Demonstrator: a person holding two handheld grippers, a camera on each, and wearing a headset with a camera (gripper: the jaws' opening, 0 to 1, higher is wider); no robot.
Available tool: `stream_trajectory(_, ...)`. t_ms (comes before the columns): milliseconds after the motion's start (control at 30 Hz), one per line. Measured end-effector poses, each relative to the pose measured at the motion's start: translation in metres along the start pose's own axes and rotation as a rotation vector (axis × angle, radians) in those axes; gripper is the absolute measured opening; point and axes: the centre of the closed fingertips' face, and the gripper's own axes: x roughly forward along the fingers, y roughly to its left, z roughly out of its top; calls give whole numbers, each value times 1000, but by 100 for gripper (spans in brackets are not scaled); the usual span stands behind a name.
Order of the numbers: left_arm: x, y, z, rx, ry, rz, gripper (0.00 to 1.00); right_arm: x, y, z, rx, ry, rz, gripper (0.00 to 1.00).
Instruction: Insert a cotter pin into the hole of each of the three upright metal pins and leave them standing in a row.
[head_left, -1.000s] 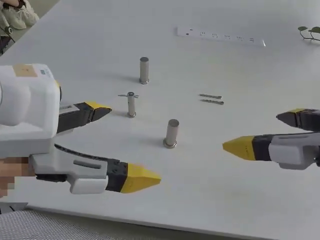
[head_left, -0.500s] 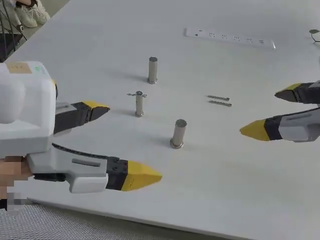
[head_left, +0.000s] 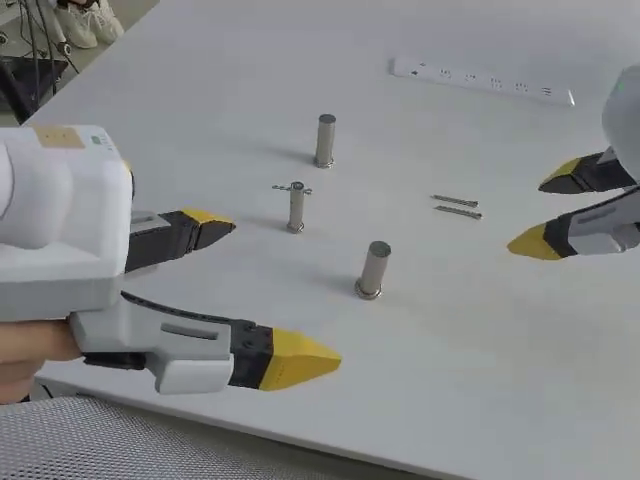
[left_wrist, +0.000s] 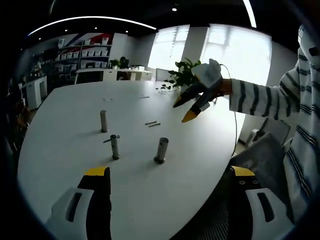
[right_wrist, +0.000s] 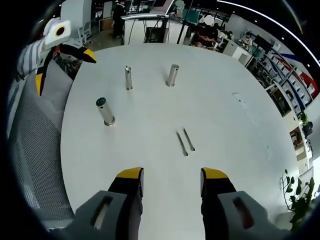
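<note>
White table (head_left: 200, 70), roomy; 3 pins (head_left: 296, 206) mid, cotter pins (head_left: 456, 206) right. L gripper (head_left: 285, 292) at near edge, R gripper (head_left: 526, 216) right, both wide, empty.

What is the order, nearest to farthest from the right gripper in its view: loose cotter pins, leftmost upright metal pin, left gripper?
1. Two thin loose cotter pins, just ahead.
2. Leftmost upright grey metal pin, ahead left.
3. Yellow-tipped left gripper, far upper left.

The left tool (head_left: 280, 292) and the right tool (head_left: 528, 215) – both hand-held – had white moulded housings, black jaws and pointed yellow tips; the person wore a sleeve (left_wrist: 257, 100) striped in white and dark grey.
</note>
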Motion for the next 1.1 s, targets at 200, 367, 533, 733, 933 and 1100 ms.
stream_trajectory(200,-5,2,2,-26,-20,4,97,13,-4,-5,-51,56,25,32)
stream_trajectory(367,-9,5,0,-31,-20,15,97,22,-3,-5,-64,76,66,22)
stream_trajectory(533,-11,7,0,-32,-19,22,96,30,-8,0,-77,84,79,21)
stream_trajectory(733,-8,6,-1,-45,-21,10,96,42,-22,9,-64,77,82,21)
stream_trajectory(933,-6,6,-2,-56,-19,8,95,51,-36,13,-57,87,74,15)
stream_trajectory(1100,-6,7,-2,-61,-23,11,95,61,-42,12,-76,108,76,11)
